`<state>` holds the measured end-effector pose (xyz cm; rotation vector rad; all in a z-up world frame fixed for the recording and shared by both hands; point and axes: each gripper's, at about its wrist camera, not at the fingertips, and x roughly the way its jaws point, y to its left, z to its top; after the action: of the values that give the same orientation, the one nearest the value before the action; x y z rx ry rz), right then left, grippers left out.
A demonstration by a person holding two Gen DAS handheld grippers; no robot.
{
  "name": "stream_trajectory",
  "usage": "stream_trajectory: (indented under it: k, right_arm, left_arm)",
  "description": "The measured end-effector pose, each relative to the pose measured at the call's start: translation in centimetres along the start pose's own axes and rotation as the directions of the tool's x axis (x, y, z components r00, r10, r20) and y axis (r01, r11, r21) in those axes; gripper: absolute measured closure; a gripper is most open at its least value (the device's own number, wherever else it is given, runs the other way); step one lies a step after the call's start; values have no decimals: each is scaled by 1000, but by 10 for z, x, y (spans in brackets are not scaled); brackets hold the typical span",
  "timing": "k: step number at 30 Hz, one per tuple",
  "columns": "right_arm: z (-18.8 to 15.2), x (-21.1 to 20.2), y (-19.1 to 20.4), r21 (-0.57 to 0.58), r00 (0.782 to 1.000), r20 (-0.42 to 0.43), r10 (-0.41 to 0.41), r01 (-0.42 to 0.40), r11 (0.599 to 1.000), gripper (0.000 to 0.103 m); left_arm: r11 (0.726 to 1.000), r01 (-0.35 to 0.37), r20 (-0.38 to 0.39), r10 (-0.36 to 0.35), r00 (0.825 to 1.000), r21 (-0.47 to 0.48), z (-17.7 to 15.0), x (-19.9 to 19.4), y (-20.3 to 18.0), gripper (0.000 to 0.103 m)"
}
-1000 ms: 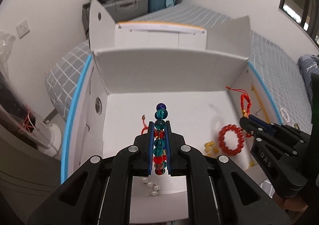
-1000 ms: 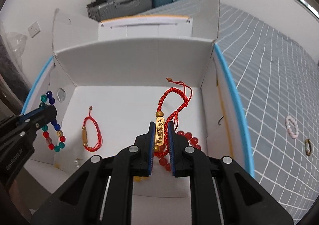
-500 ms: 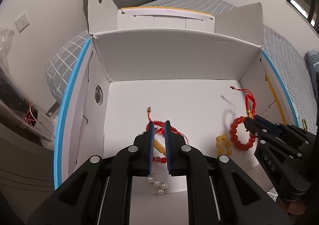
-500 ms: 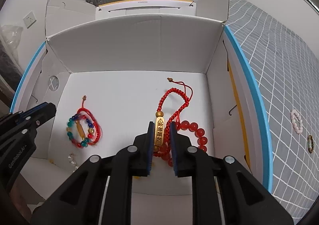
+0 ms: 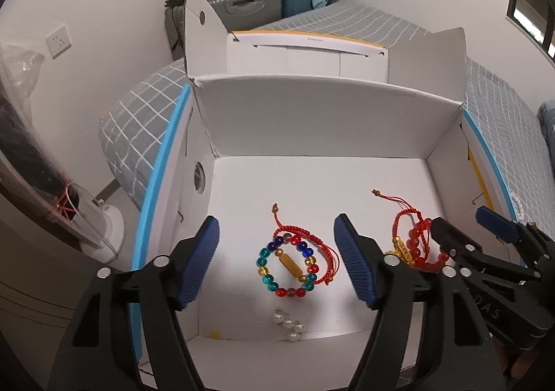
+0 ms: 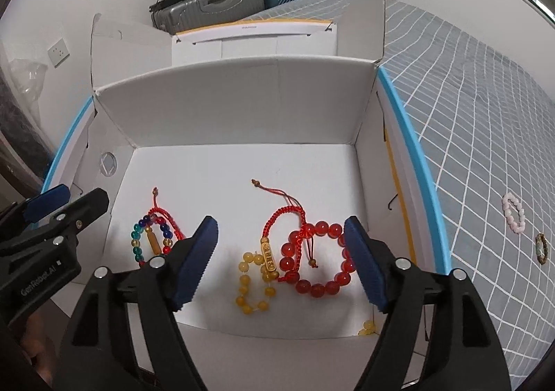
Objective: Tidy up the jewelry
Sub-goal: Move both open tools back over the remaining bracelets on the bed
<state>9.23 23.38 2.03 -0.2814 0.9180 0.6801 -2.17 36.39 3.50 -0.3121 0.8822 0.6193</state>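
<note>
Lying flat on the floor of the box (image 5: 312,120), the bead ring (image 5: 287,264) of many colours sits on top of a red cord (image 5: 314,245) with a long yellow bead (image 5: 289,263) in its middle. It is right between and below the two blue pads of the left gripper (image 5: 277,261). That gripper's jaws have just been opening, and now they stand wide with nothing touching them. The ring is let go.

On the other side of the box floor, the red cord with the gold tag (image 6: 277,238) lies across the big red bead ring (image 6: 317,261). A yellow bead ring (image 6: 253,281) is just beside them. These sit between and below the pads of the right gripper (image 6: 282,262). Its jaws have just been opening too, and they hold nothing.

So both hands are free, and both drops look done.

Outside the box, on the grey checked bed cover (image 6: 485,113), two more pieces wait: a pale pink ring (image 6: 514,212) and a small dark one (image 6: 540,248). They lie off to the right of the box, well apart from it. The right gripper is the nearer one, so it looks like the better one to reach for them. It needs to lift out over the blue-edged wall first.

A little row of pearls (image 5: 289,321) rests near the front wall of the box.
</note>
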Motion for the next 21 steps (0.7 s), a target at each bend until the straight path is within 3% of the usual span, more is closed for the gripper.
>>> stream_trajectory:
  k: [5,11,21]
  right_arm:
    - [1,-11,0,10,998,59,-12,11,1000,18]
    - [1,-30,-11,53,990,138,-21,13,999,8]
    - [-8,-66,-45,104,977,190,-94,75,992,8]
  left_arm:
    - [1000,8,21,-8,1000,2,0,-6,-2,17]
    - [1000,10,53,-10,999,0,1,-15,-5,8]
    - [997,64,99,-68,993,45,-1,-40,-37,6]
